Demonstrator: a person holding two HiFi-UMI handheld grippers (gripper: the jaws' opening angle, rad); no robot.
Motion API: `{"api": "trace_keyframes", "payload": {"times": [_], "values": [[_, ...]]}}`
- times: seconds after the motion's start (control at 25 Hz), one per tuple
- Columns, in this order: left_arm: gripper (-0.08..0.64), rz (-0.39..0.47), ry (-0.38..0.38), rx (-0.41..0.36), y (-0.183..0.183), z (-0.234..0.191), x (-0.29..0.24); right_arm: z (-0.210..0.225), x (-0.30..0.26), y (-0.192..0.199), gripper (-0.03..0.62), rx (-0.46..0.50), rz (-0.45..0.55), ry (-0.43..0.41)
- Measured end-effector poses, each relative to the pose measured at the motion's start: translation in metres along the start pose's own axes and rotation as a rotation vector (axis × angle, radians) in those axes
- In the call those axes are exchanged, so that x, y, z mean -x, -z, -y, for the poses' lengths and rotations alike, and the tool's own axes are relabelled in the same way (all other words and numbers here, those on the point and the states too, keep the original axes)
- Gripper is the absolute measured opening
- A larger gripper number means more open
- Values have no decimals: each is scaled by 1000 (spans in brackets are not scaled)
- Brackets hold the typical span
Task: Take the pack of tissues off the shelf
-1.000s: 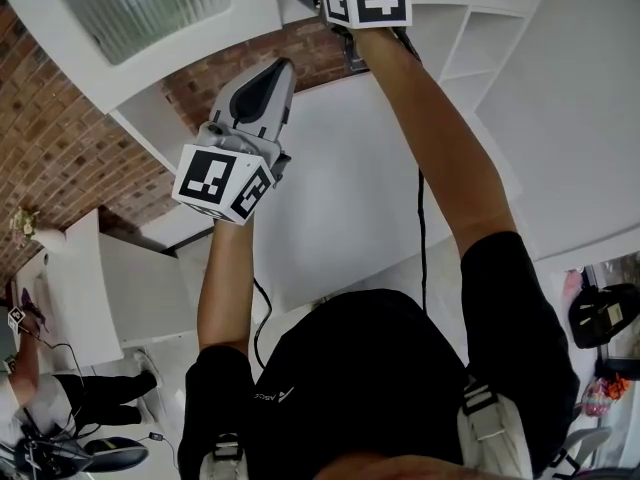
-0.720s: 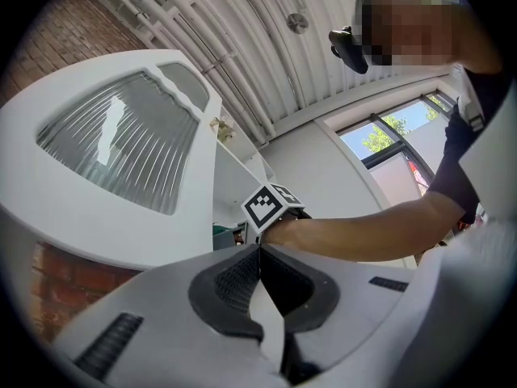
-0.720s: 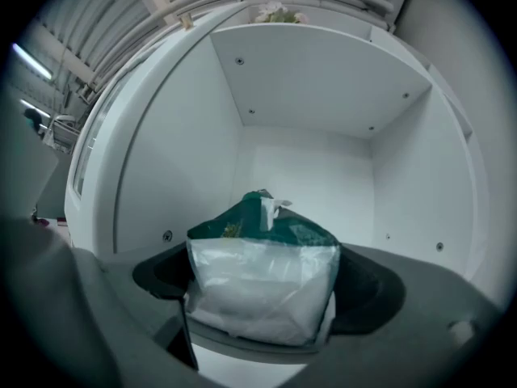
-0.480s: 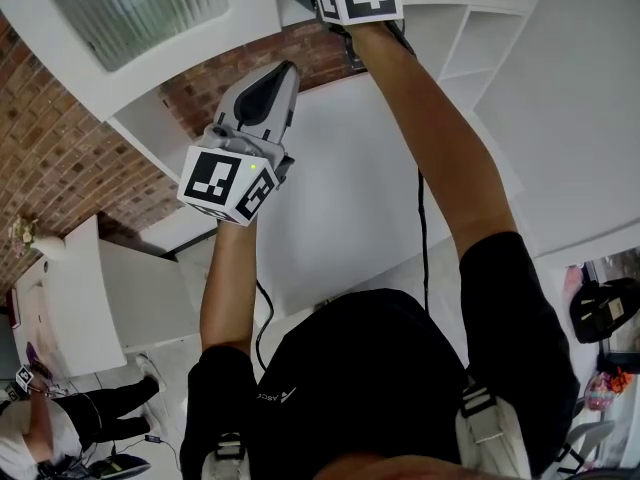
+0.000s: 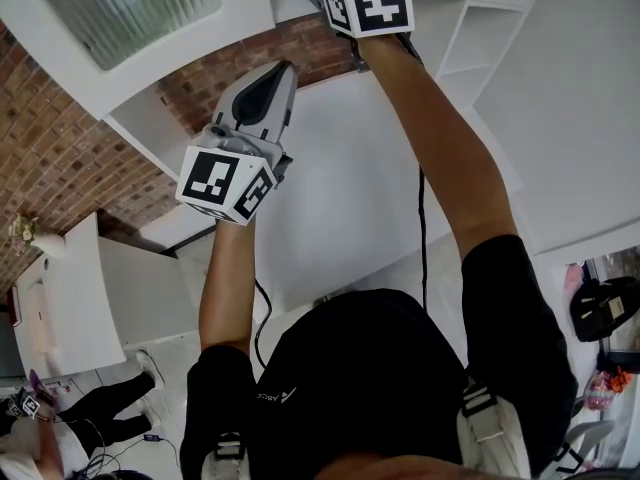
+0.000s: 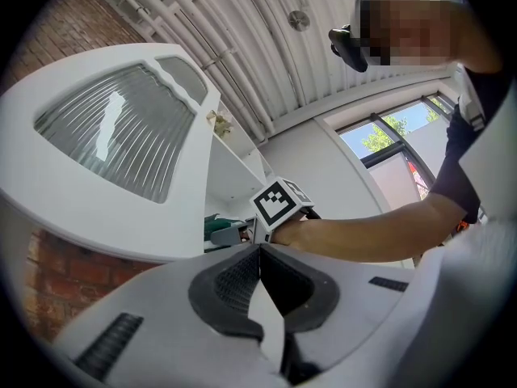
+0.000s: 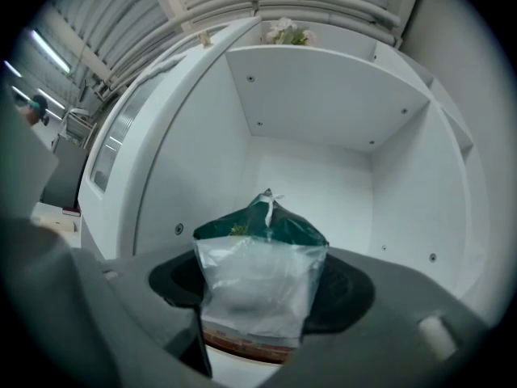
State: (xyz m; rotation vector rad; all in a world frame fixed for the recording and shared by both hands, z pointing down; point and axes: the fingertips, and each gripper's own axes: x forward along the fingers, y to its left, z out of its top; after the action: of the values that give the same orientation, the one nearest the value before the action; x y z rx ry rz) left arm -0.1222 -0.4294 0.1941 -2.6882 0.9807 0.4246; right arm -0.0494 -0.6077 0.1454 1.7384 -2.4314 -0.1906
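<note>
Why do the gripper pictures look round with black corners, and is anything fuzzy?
Right gripper view: a wide lens curves the shelf and blackens the corners; the pack of tissues looks slightly soft. Left gripper view: same bulge, with a bright window. Head view: even light, fairly sharp, edges bent.

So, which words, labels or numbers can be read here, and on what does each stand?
None can be read.
The black shirt: small white chest print, too small to read.
The pack of tissues: print on its green top and red band, blurred.
The marker cubes: square patterns only, no letters.
</note>
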Motion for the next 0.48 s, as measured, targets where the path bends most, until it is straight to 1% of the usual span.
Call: {"api": "trace_keyframes", "payload": {"times": [0.24,0.48], "values": [[0,-2,-4,-14,-3,2,-2,3,21,-4,319,-17,80,-17],[0,-5,-11,-11,-12,9,-6,2,62,-14,314,-25,181,-73]]}}
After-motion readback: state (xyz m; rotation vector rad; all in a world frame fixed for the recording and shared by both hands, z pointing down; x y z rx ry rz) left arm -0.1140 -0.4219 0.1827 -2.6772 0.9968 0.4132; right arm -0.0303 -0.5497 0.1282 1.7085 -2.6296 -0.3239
